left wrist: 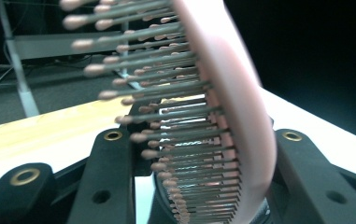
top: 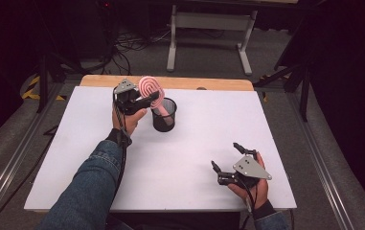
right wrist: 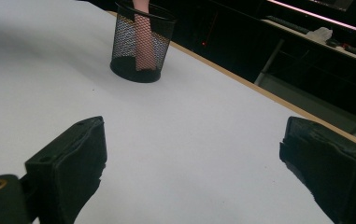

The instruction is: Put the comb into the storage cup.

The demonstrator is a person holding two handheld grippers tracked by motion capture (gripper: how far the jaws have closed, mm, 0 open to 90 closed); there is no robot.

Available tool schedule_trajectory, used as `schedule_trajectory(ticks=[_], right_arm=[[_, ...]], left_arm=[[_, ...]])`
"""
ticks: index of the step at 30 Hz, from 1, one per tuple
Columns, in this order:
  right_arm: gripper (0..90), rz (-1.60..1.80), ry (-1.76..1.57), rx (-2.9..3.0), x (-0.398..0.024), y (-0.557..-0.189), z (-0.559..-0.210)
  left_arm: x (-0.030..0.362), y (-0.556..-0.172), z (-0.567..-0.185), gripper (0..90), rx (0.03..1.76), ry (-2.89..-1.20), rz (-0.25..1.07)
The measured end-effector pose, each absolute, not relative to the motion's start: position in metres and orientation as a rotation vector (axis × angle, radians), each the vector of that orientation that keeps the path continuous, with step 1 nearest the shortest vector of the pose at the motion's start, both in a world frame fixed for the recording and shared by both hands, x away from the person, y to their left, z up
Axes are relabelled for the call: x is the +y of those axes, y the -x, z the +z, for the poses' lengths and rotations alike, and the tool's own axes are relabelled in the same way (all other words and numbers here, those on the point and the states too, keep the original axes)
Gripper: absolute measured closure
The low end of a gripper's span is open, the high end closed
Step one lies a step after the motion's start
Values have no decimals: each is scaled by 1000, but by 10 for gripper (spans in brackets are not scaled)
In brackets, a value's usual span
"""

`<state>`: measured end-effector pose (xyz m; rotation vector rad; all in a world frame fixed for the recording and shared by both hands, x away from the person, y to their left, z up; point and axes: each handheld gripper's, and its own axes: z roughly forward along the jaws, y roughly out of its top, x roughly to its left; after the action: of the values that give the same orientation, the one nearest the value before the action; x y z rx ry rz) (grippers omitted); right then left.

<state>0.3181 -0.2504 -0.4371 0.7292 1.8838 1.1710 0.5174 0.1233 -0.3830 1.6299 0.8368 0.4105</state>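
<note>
Basically the pink oval hairbrush with metal bristles (top: 150,89) stands handle-down in the black wire-mesh pencil cup (top: 164,115) at the far middle of the white table (top: 185,158), its long axis near upright, tilted slightly toward the left tongs (top: 146,102). Those tongs sit narrow around the brush head, one jaw on the bristle side, one behind the pink back; whether the pads press is unclear. The right tongs (top: 225,160) hang wide and empty, well apart near the front edge, so the left hand is nearer.
</note>
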Motion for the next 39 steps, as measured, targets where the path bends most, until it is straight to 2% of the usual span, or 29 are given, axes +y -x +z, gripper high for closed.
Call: schedule_trajectory(ticks=[28, 34, 37, 39], right_arm=[[75, 1161, -721, 1890, -248, -317, -437], [75, 1161, -721, 1892, -249, -317, -437], [81, 1161, -724, 1867, -249, -316, -436], [84, 1165, -726, 1851, -250, -315, -435]], left_arm=[[135, -525, -395, 561, 902, -1666, 352], [138, -523, -392, 509, 909, -1666, 369], [141, -522, -391, 439, 911, -1675, 367], [143, -521, -388, 441, 908, -1677, 384]])
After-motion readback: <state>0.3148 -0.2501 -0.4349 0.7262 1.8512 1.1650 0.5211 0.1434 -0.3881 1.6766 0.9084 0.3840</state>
